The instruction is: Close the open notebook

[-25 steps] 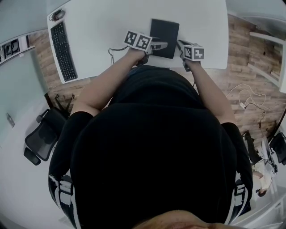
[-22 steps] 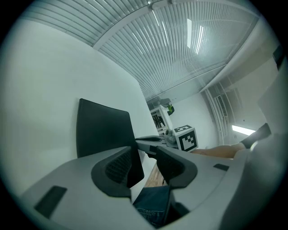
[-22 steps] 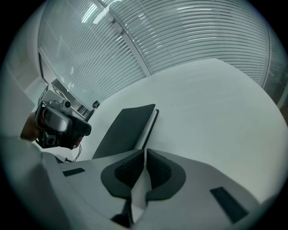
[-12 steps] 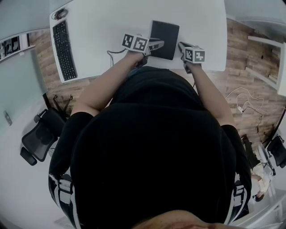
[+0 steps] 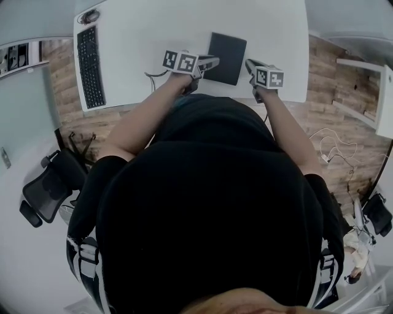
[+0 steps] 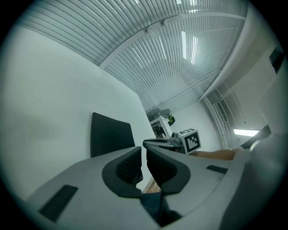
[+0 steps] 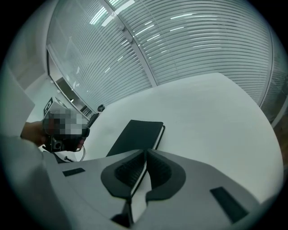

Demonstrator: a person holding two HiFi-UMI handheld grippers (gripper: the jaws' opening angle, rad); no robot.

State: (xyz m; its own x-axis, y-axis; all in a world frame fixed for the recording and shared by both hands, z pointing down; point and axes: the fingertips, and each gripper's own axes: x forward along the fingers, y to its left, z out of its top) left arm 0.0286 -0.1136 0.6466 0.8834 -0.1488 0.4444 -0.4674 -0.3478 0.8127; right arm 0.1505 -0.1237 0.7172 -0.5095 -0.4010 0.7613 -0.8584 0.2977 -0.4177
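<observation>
Left gripper [image 5: 212, 61] hangs just beside the near left corner of the notebook, its jaws having just been closing. They now stand almost pressed together, with only a thin slit and nothing caught between them. Right gripper [image 5: 251, 63] sits off the notebook's right edge, apart from it, jaws pressed together and likewise empty; the bare tabletop shows through the crack between them.

From where one stands, the biggest thing is the broad white desk [image 5: 153, 37], set on a floor of brown wooden boards [image 5: 344, 116]. A black mesh office chair [image 5: 46, 187] is pushed off to the person's left, well clear of the desk. On the desk's left end lies a long black computer keyboard [image 5: 91, 58], with a small dark mouse [image 5: 91, 16] beyond its far end.

The slim black hardcover notebook [image 5: 226, 58] lies flat near the desk's front edge, between the two grippers — its cover is down and it is closed. From the right gripper view the pale page edge and an elastic band along its right side can be made out. A thin dark cable [image 5: 150, 76] loops on the desk near the person's left forearm.
</observation>
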